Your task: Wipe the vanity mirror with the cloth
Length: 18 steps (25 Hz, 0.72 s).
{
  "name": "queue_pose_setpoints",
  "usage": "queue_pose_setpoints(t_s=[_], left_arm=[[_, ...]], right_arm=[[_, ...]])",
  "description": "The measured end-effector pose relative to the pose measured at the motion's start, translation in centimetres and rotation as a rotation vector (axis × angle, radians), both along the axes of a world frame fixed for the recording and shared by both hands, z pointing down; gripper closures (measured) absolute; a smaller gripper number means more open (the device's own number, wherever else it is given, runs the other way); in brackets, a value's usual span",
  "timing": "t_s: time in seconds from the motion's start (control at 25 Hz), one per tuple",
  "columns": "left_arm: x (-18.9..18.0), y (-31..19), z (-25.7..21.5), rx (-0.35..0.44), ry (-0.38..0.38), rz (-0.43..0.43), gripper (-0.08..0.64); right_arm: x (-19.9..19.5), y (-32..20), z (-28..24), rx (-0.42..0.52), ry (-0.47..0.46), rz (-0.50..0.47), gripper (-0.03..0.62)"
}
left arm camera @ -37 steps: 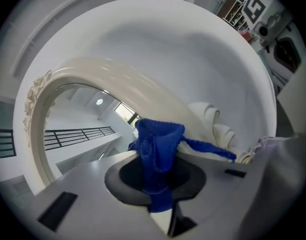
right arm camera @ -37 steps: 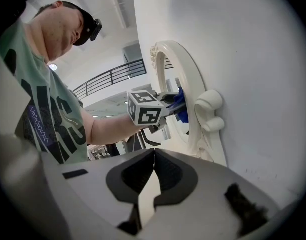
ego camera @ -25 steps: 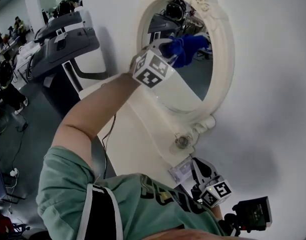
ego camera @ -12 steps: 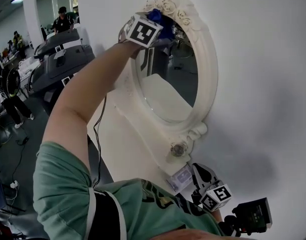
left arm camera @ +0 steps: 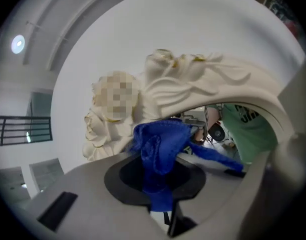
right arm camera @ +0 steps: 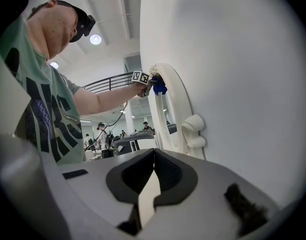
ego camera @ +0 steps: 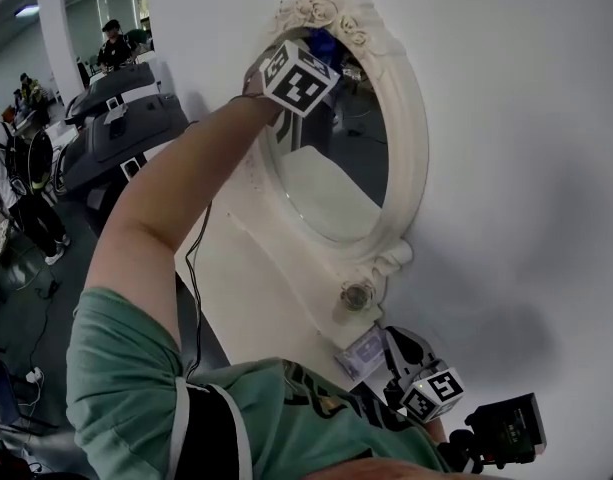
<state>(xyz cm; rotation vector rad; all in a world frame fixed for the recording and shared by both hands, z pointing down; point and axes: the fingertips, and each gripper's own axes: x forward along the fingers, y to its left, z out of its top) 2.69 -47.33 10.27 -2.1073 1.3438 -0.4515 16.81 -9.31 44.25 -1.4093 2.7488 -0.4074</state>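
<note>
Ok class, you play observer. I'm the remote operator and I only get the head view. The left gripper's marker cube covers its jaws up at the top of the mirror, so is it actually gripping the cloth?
Observer: Yes. In the left gripper view, the left gripper has its jaws closed on the blue cloth.
Operator: Where does the cloth sit on the mirror?
Observer: It is bunched at the top edge of the glass, just under the carved crest of the vanity mirror's frame.
Operator: And the right gripper, low in my view?
Observer: The right gripper has its jaws together, with nothing between them.
</note>
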Motion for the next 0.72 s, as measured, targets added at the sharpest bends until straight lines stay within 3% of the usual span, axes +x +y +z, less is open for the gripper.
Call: queue_pose_setpoints(t_s=[0.08, 0.44, 0.6, 0.72], left_arm=[[1.3, 1.3, 1.7, 0.024, -0.053, 0.017, 0.485], [8.6, 10.1, 14.0, 0.011, -0.121, 0.175, 0.485], [11.4, 13.4, 18.3, -0.017, -0.113, 0.265, 0.483], [12.9, 15.6, 21.0, -0.087, -0.092, 0.342, 0.486]], right_arm=[[-0.3, -0.2, 0.3, 0.003, -0.031, -0.009, 0.58], [-2.1, -0.1, 1.0, -0.02, -0.061, -0.055, 0.58], [-2.0, 0.1, 1.6, -0.044, -0.05, -0.062, 0.58], [-1.4, 0.7, 2.9, -0.084, -0.03, -0.045, 0.58]])
